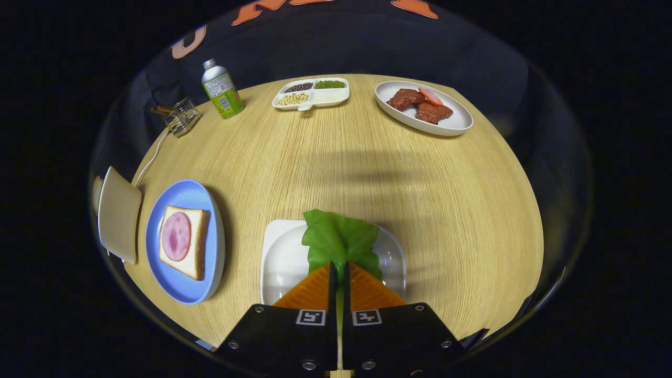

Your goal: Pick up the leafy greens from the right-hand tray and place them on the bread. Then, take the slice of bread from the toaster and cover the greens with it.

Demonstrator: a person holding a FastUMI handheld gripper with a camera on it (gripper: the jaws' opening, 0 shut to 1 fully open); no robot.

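My gripper (339, 266) is shut on the stem end of a green leaf (338, 239), both fingers pressing on it. The leaf spreads out just ahead of the fingertips, over a white square tray (278, 252); whether it rests on the tray or hangs above it I cannot tell. To the left lies a blue plate (181, 286) carrying a slice of bread (199, 239) topped with a round pink ham slice (176, 236). Further left stands a cream toaster (118, 212) with a bread slice (96, 191) poking out behind it.
At the far side of the round wooden table (367, 173) sit a green bottle (222, 89), a divided dish of beans (312, 93) and an oval white plate of meat (425, 107). A white cable (149, 163) runs from the toaster to a plug (181, 116).
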